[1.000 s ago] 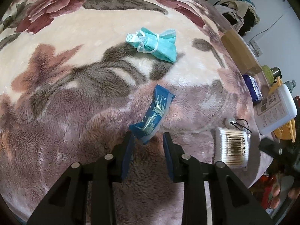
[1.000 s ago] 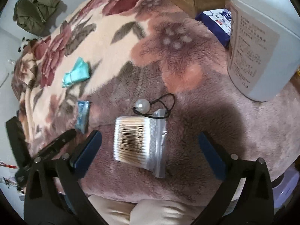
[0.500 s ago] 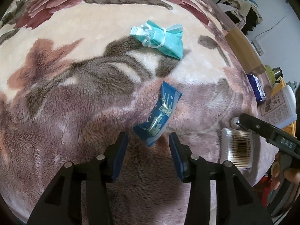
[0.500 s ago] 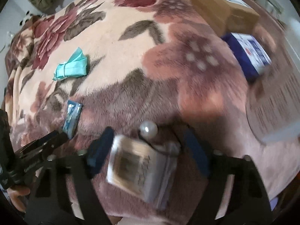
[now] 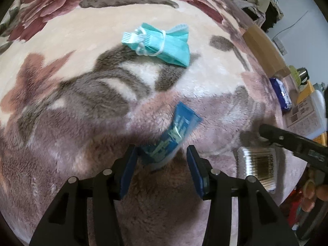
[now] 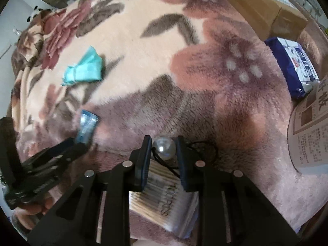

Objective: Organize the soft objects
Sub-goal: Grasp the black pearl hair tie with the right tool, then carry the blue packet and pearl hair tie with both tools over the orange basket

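Fleecy floral blanket (image 5: 82, 94) carries everything scattered, nothing sorted yet. Teal mask (image 5: 164, 43) at 12 o'clock untouched. Blue packet (image 5: 174, 135) straddled by half-spread, just-widened left claw (image 5: 162, 153). Pearl hair tie (image 6: 165, 147) pinched by just-closed right claw (image 6: 164, 143).

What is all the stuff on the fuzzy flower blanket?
Blanket: one, cream with red-brown flowers, under everything.
Face mask: one, teal, folded, far side.
Sachet: one, blue, between the left jaws, untouched.
Hair tie: one, black with pearl bead, bead pinched by right jaws.
Cotton swab pack: one, clear, under right gripper.
Tissue pack: one, blue-white, right edge.
Cardboard box: one, brown, far right.
Left gripper: black, blue pads, just been opening.
Right gripper: black, just closed.
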`<state>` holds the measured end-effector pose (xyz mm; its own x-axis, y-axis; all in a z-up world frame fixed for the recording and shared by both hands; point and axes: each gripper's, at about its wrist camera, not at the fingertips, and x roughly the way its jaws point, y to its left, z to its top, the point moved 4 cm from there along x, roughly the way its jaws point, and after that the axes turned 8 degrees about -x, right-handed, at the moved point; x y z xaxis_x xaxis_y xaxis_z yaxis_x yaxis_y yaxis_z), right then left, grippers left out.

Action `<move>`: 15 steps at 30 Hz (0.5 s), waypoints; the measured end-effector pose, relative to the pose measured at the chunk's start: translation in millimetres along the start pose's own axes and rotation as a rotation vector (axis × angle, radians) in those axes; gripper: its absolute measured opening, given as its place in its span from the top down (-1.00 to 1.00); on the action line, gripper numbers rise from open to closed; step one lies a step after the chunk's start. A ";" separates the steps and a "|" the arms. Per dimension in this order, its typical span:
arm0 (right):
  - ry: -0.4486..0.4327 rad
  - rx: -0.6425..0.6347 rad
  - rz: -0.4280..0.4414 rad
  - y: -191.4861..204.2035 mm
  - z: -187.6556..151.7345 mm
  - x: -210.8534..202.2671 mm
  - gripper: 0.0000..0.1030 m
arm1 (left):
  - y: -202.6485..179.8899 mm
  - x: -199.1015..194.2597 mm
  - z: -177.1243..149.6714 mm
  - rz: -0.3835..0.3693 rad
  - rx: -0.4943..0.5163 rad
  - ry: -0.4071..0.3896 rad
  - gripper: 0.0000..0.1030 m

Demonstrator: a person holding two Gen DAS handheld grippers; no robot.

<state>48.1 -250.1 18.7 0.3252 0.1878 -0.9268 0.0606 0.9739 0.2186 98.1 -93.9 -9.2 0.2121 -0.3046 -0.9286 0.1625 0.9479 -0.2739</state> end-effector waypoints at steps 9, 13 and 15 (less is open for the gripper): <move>-0.019 -0.017 0.032 13.4 -0.6 -4.7 0.52 | -15.7 21.5 4.6 0.088 0.083 0.018 0.01; -0.016 -0.017 0.040 19.3 -0.9 -1.9 0.52 | -18.4 26.4 3.7 0.123 0.113 0.007 0.23; -0.015 -0.016 0.045 20.5 -1.9 -3.1 0.52 | -16.4 22.5 4.0 0.097 0.093 0.000 0.32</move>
<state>46.6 -230.5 25.4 0.3417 0.2297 -0.9113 0.0305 0.9664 0.2551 104.1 -116.7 -24.6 0.2313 -0.2124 -0.9494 0.2303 0.9601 -0.1586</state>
